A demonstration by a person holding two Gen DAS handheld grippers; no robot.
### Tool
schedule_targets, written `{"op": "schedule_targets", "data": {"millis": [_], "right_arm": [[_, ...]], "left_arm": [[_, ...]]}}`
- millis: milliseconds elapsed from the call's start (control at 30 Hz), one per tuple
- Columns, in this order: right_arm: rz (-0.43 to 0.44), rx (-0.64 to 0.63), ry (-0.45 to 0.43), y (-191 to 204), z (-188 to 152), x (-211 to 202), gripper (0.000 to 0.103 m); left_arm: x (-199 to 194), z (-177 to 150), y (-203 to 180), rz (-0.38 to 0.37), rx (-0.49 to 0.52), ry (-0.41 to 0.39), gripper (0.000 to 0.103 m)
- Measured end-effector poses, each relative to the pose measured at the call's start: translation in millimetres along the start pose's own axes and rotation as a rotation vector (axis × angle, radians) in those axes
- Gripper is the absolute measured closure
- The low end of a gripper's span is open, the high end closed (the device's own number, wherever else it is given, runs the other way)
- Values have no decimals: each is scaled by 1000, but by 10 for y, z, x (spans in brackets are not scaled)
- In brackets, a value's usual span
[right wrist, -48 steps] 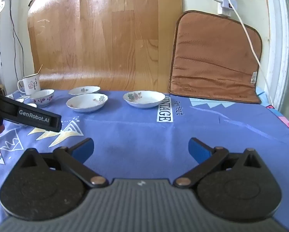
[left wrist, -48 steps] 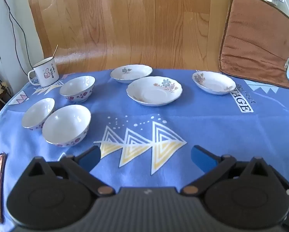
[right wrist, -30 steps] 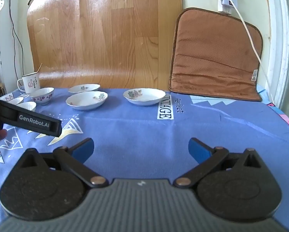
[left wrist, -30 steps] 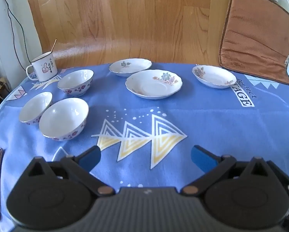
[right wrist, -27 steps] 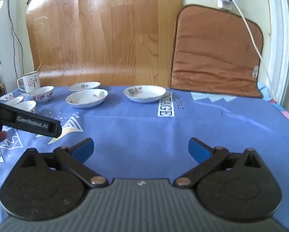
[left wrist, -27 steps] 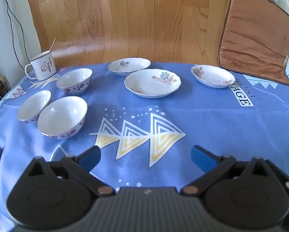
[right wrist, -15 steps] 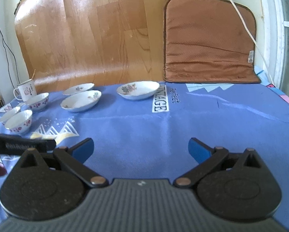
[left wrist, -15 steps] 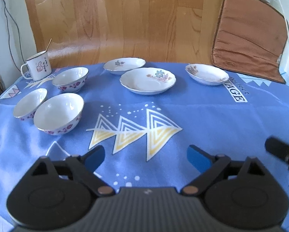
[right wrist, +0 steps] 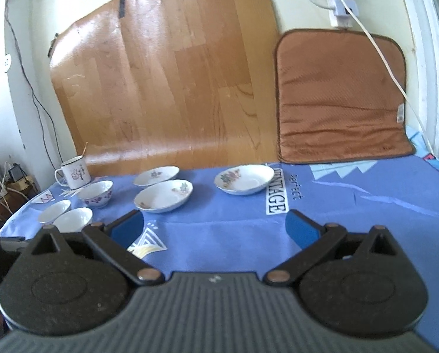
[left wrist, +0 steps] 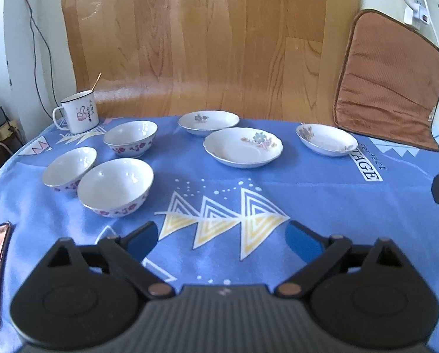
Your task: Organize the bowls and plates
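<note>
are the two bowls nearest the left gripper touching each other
Cannot tell. In the left wrist view the big bowl overlaps the small bowl, hiding any gap; the right wrist view is no clearer.

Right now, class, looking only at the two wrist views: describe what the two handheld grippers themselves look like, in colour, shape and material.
Both match. The left gripper and the right gripper each have a ribbed grey centre block, two rounded matte-black housings with circular recesses, black link arms on copper-coloured pivot pins, and blue-padded fingers. No cables or sleeves show.
</note>
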State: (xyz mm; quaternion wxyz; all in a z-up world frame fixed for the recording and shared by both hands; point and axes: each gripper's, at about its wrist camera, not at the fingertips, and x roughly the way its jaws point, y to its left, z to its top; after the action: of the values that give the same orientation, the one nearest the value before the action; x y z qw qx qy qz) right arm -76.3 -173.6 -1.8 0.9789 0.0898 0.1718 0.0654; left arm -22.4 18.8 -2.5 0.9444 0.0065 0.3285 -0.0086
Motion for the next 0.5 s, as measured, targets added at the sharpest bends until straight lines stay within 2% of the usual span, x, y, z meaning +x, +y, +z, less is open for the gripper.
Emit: {"op": "schedule_targets", "data": {"millis": [167,333,467,500], "right_arm": [[32,-48,-31,96,179,27,0],[69,-47,-117,183,329,-22,1],[81,-19,-60,223,143,46,6],[79,-11,-44,223,89,50,12]], "left_arm": [[-68,1,143,-38,-75,-23,5],[-168,-20,242,9,-84,-76,4],[-160,-64,275,10,-74,-71,4],[-150,-73,281,6,-72,-67,4]]}}
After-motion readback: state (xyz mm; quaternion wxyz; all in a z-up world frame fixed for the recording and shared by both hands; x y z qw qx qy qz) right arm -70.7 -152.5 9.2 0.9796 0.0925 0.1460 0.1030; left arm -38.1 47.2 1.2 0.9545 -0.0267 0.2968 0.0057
